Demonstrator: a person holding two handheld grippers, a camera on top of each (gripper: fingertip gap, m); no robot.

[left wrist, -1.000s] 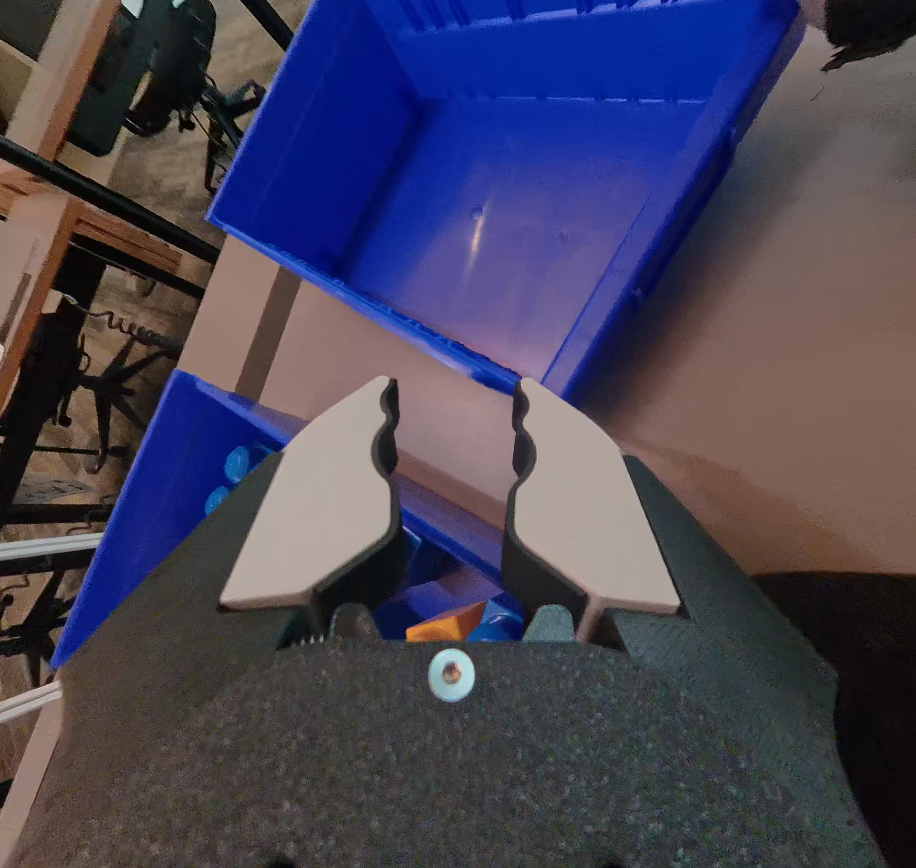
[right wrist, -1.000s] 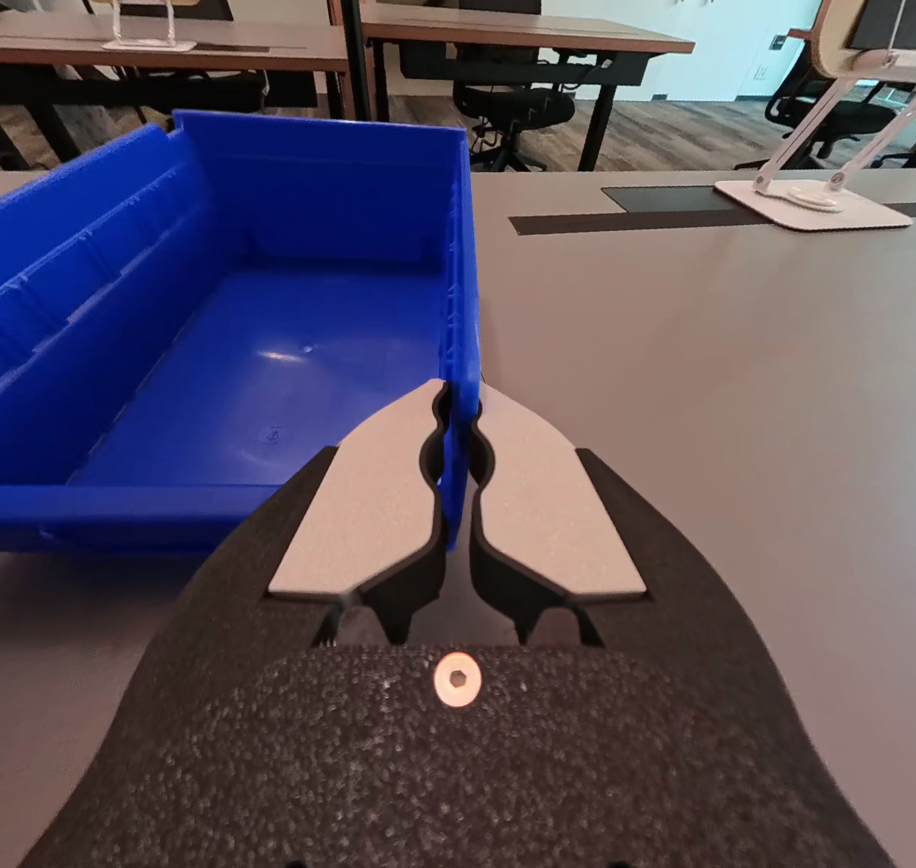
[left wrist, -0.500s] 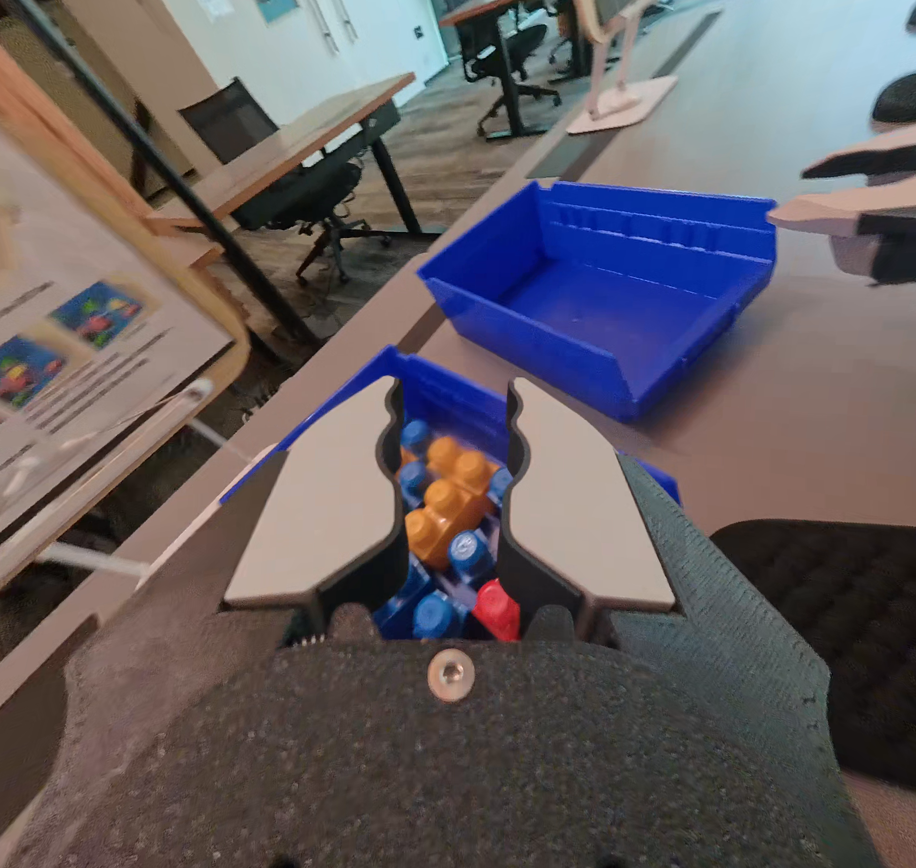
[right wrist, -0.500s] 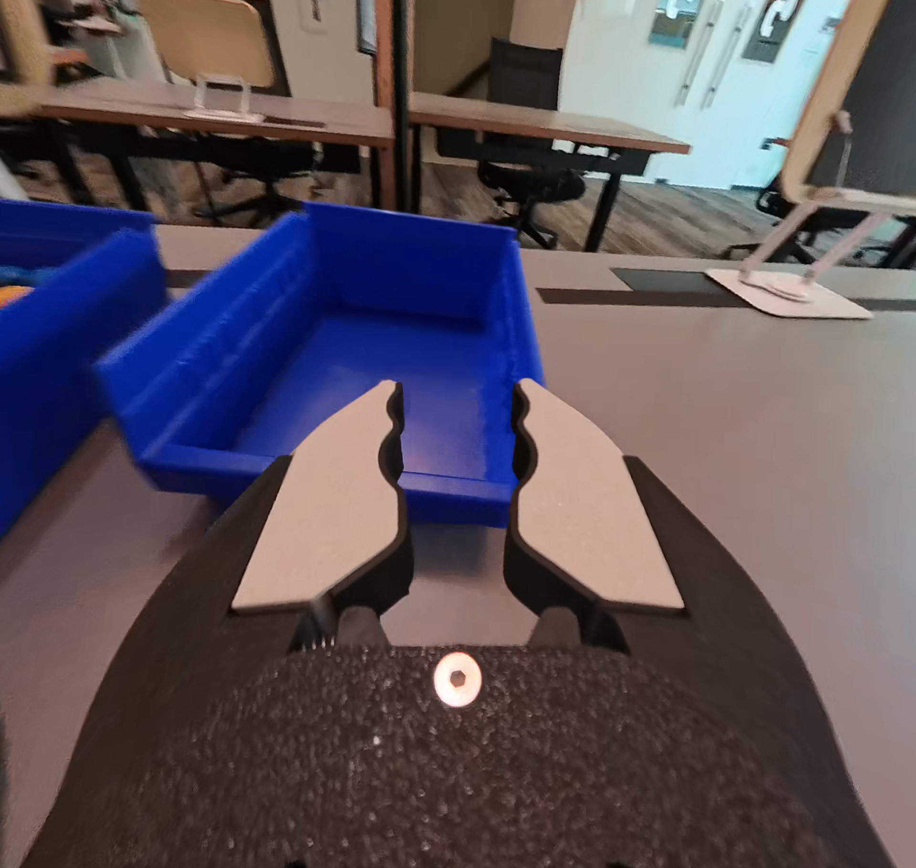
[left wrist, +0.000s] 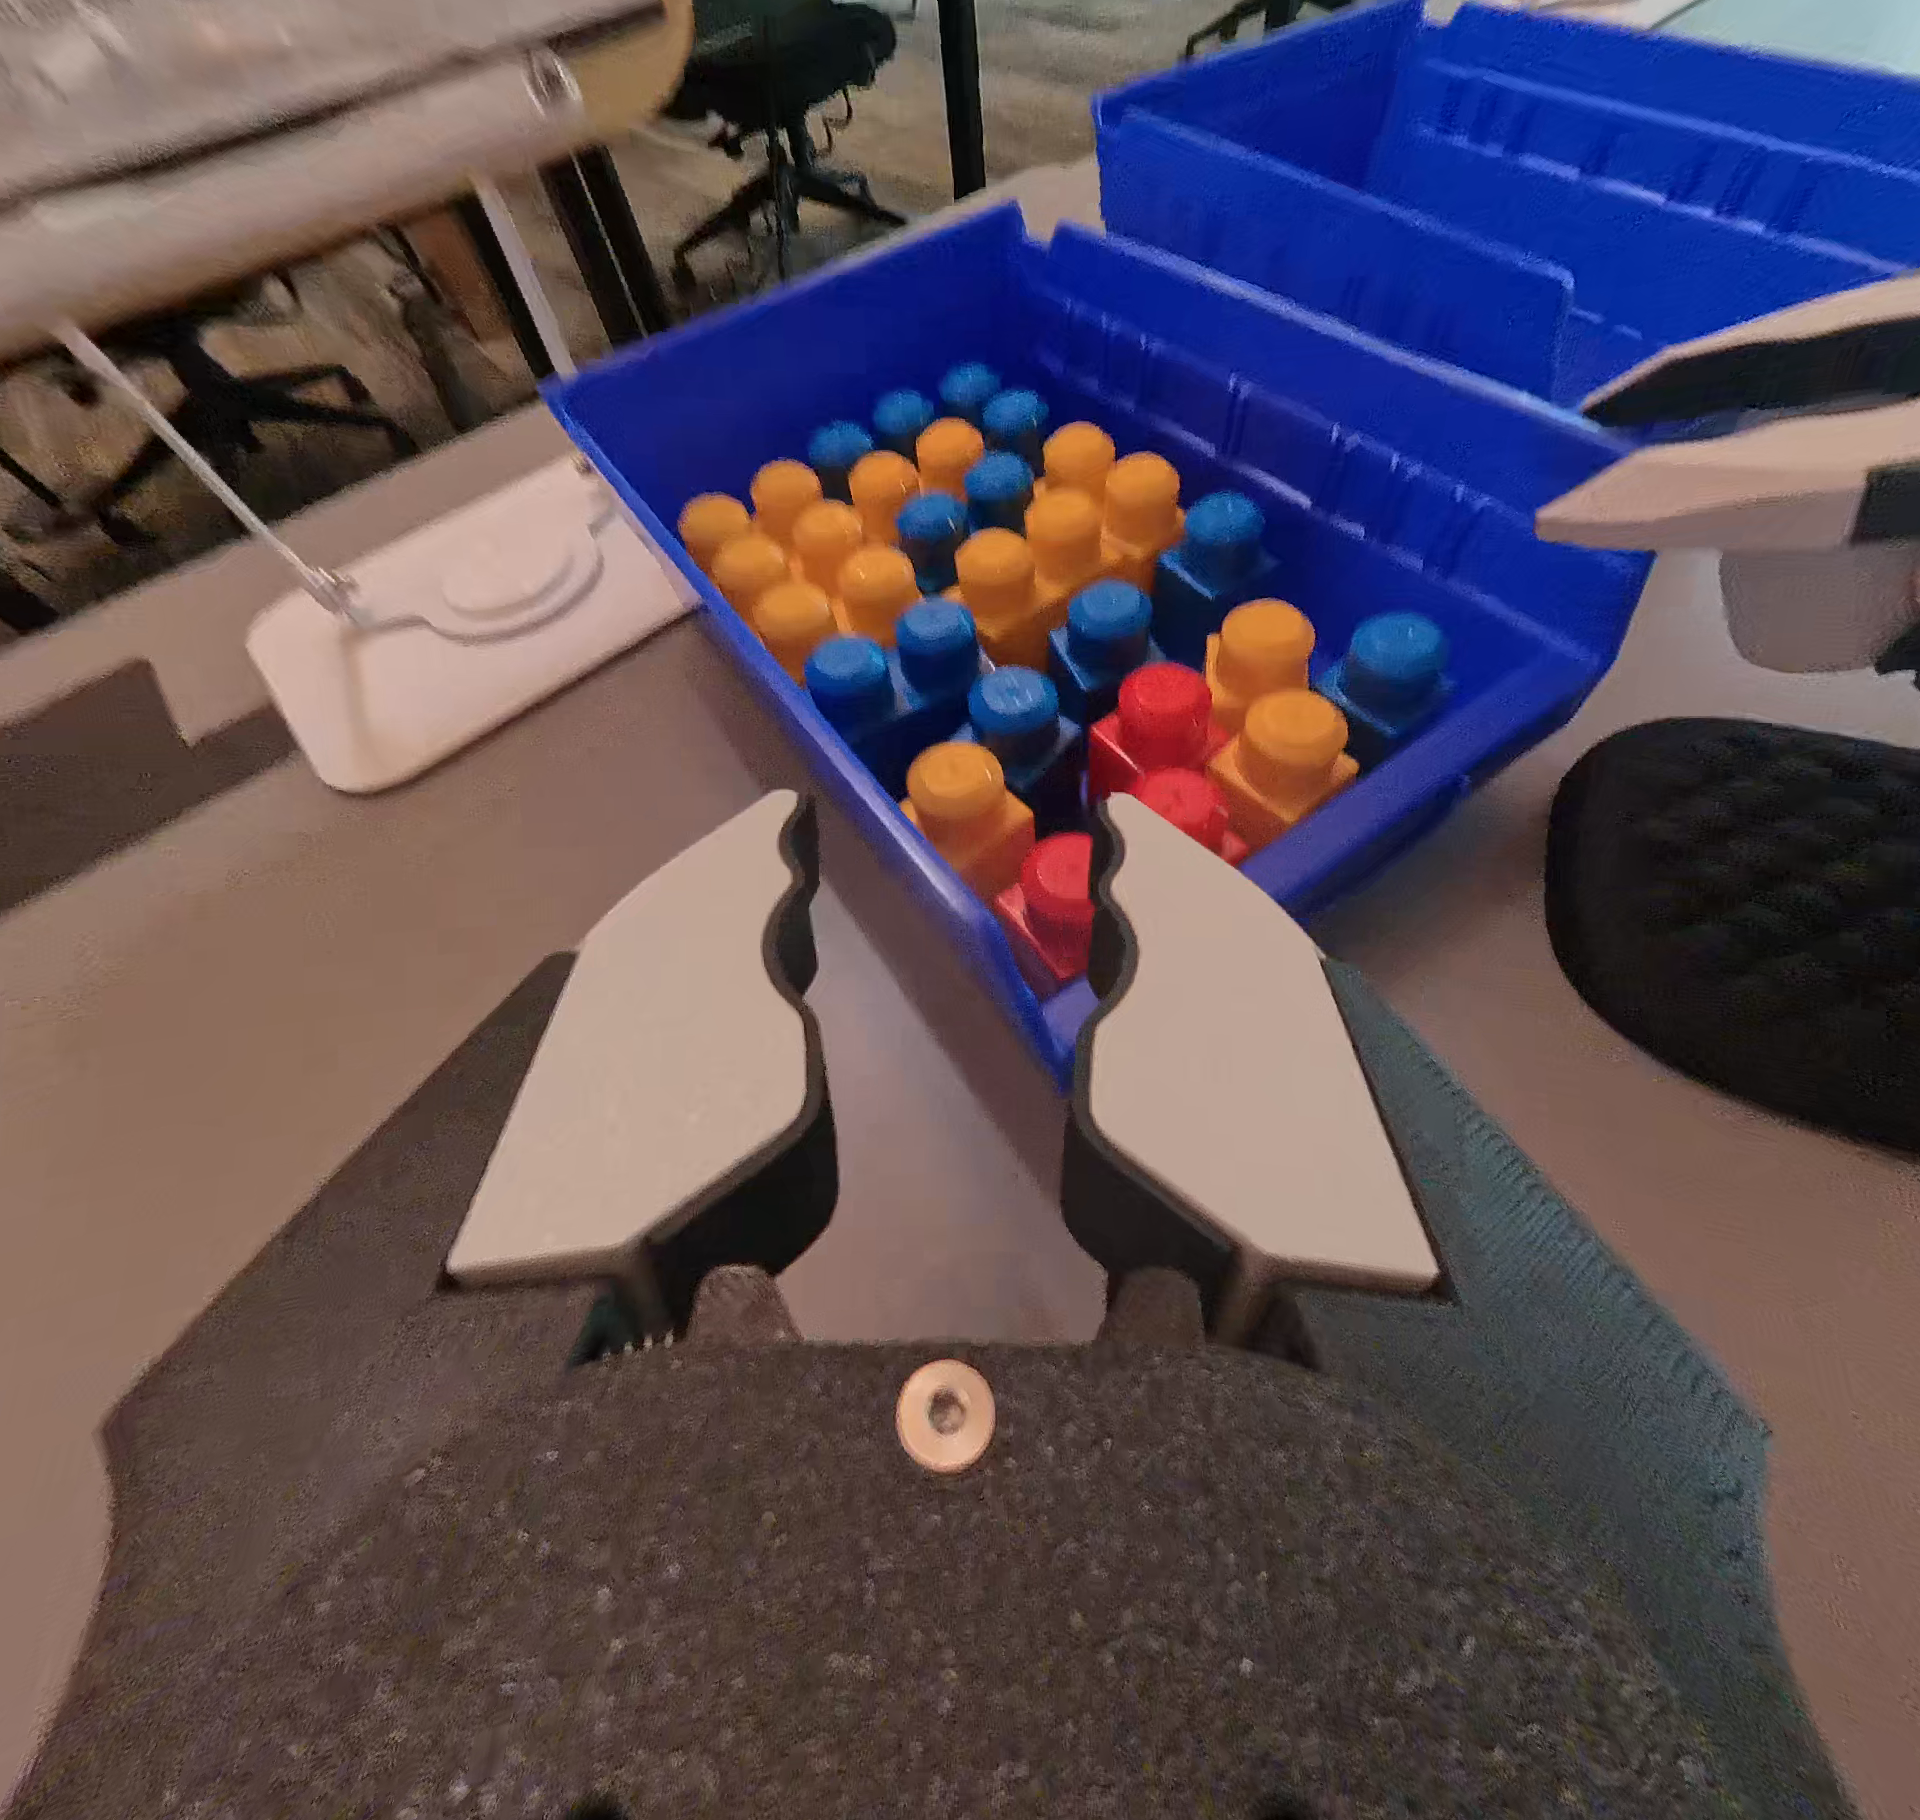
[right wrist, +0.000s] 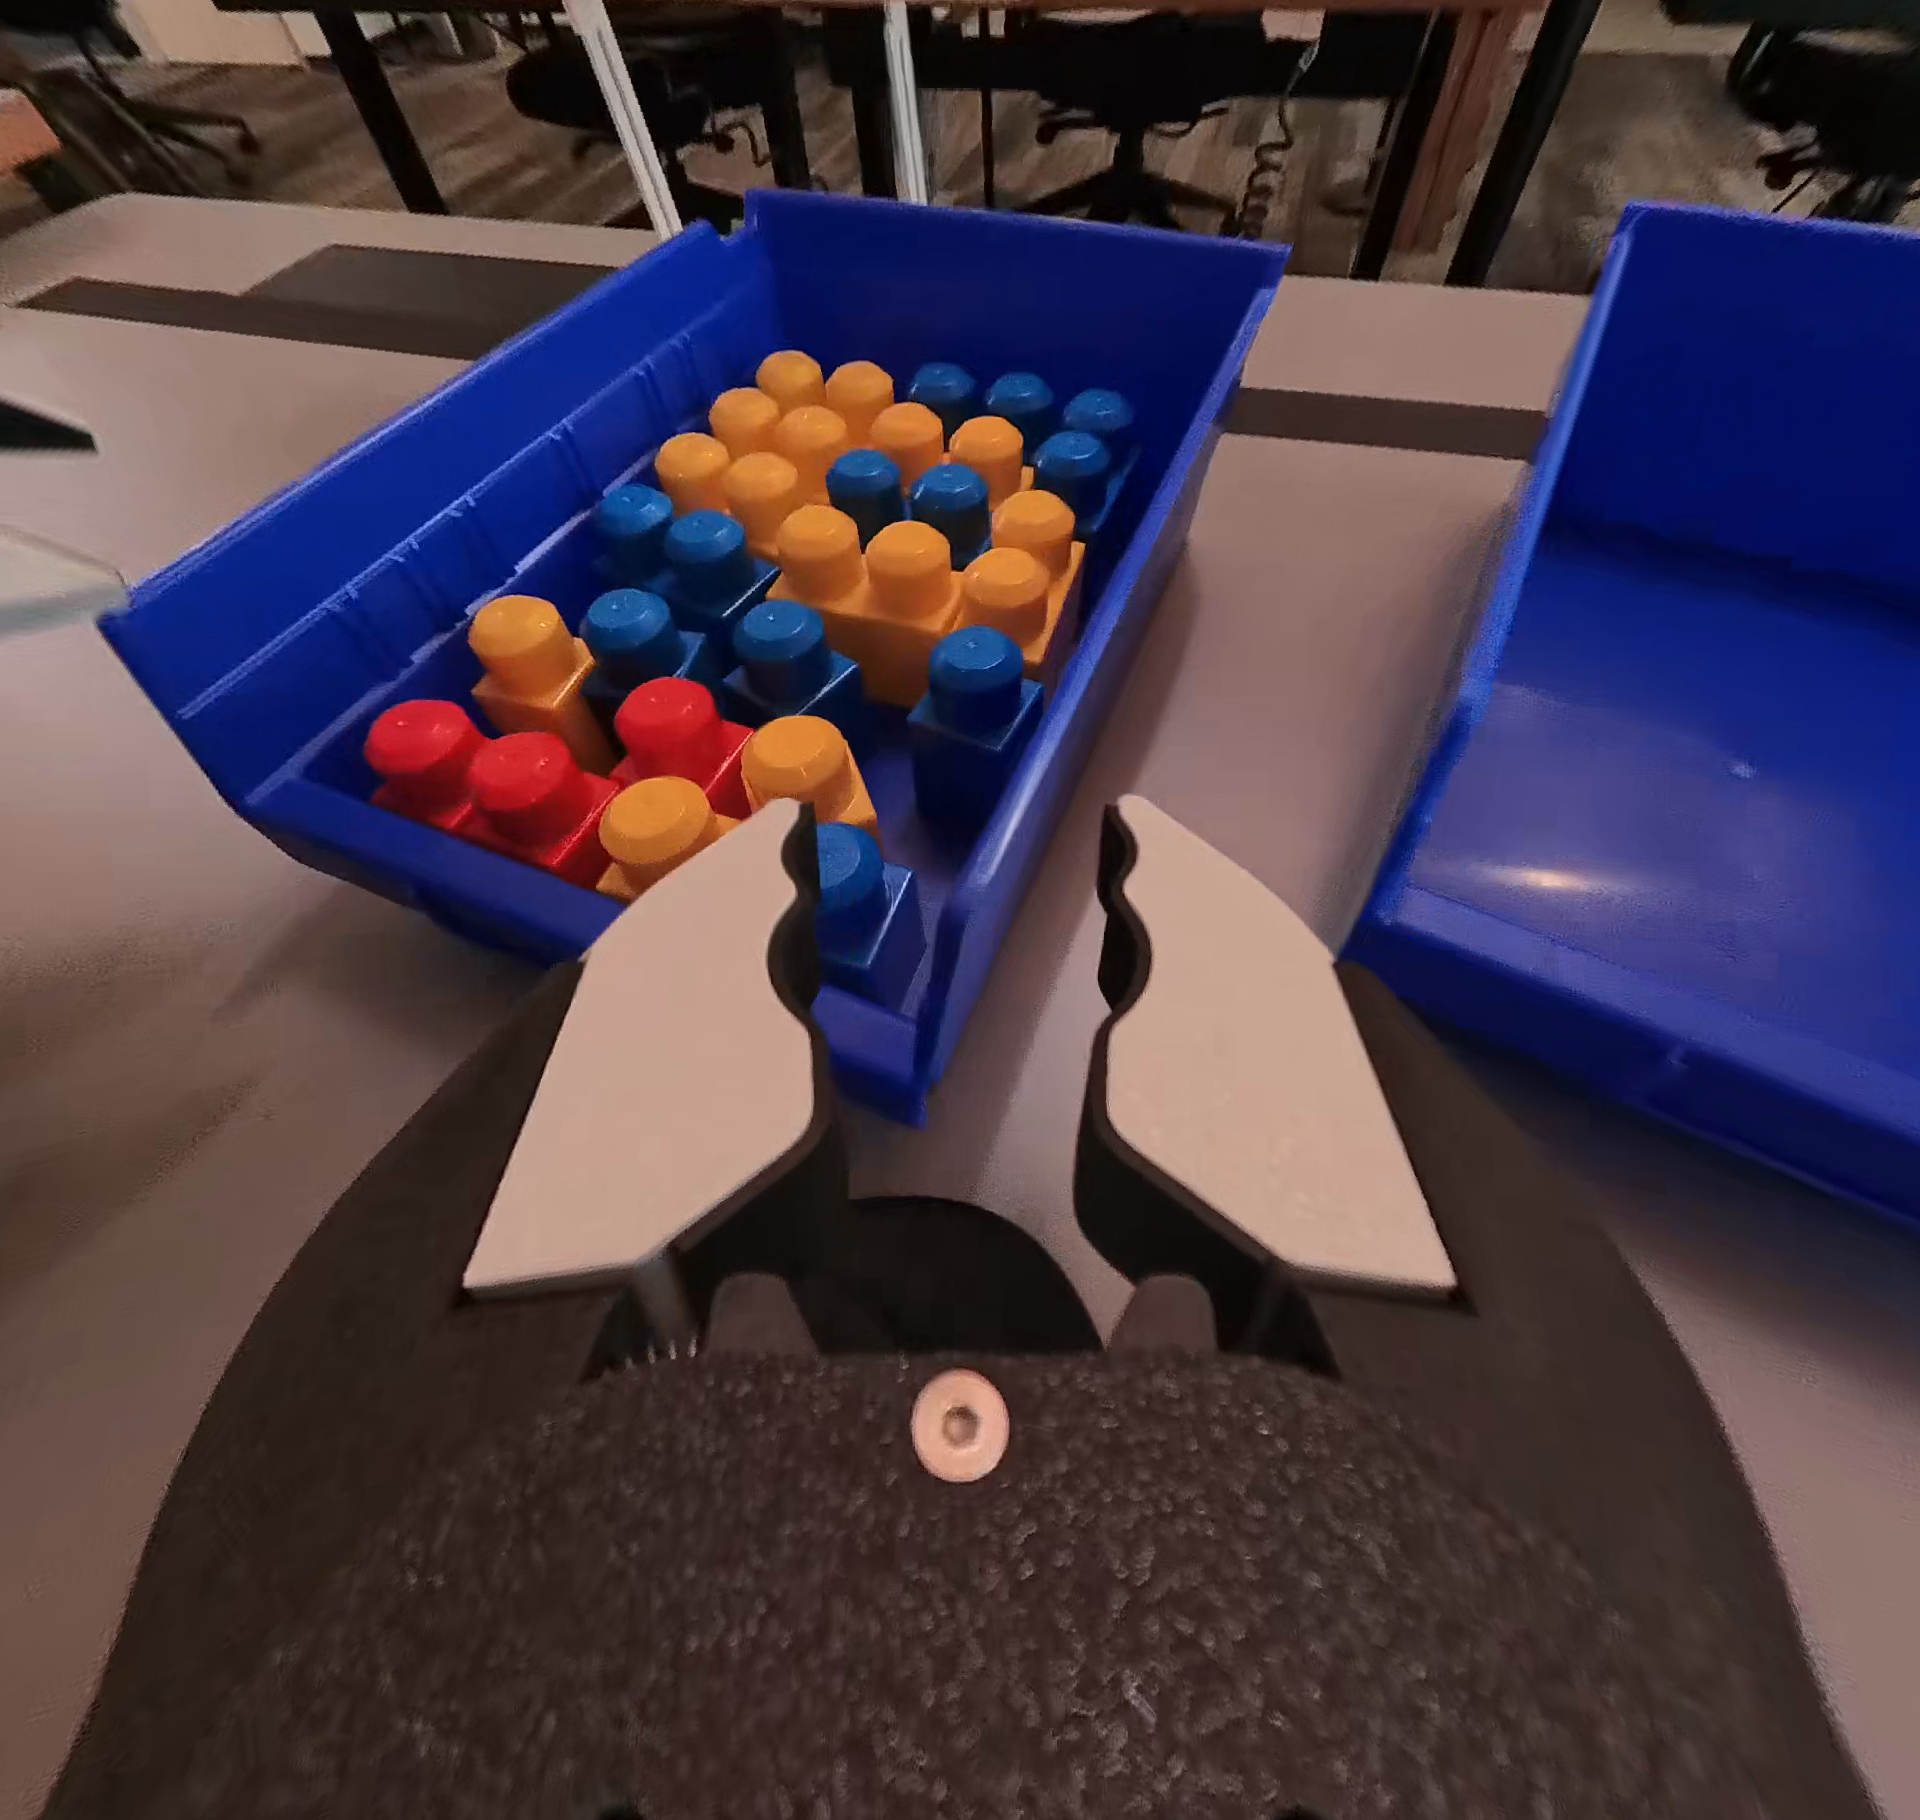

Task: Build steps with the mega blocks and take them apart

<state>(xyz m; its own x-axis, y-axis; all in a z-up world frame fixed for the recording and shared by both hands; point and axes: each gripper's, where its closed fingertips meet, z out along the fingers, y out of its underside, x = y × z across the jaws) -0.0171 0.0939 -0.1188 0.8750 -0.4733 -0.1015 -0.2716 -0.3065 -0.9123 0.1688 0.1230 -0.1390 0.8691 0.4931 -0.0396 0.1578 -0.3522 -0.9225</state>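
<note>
A blue bin point(left wrist: 1382, 482) point(right wrist: 436, 565) on the grey table holds several orange, blue and red mega blocks, studs up. Orange blocks point(left wrist: 821, 544) point(right wrist: 904, 586) fill its far part, red blocks point(left wrist: 1158, 721) point(right wrist: 520, 783) lie near its front. My left gripper point(left wrist: 951, 825) is open and empty, just short of the bin's near corner. My right gripper point(right wrist: 951, 825) is open and empty, over the bin's near right corner, with a single blue block point(right wrist: 857, 897) beside its left finger. The right gripper also shows in the left wrist view point(left wrist: 1704, 461), past the bin's right side.
A second blue bin point(right wrist: 1704, 731) point(left wrist: 1558, 160), with nothing in it, stands right of the block bin. A white stand base point(left wrist: 457, 638) with a board above it sits left of the block bin. A black pad point(left wrist: 1745, 929) lies on the table at right. Desks and chairs stand beyond. The left tips stand about 30 cm off the white stand base point(left wrist: 457, 638).
Both grippers have swung from the empty bin to the bin of blocks. The right gripper, nearly shut a second ago, has opened. The left stayed open and pulled back to the bin's corner.
</note>
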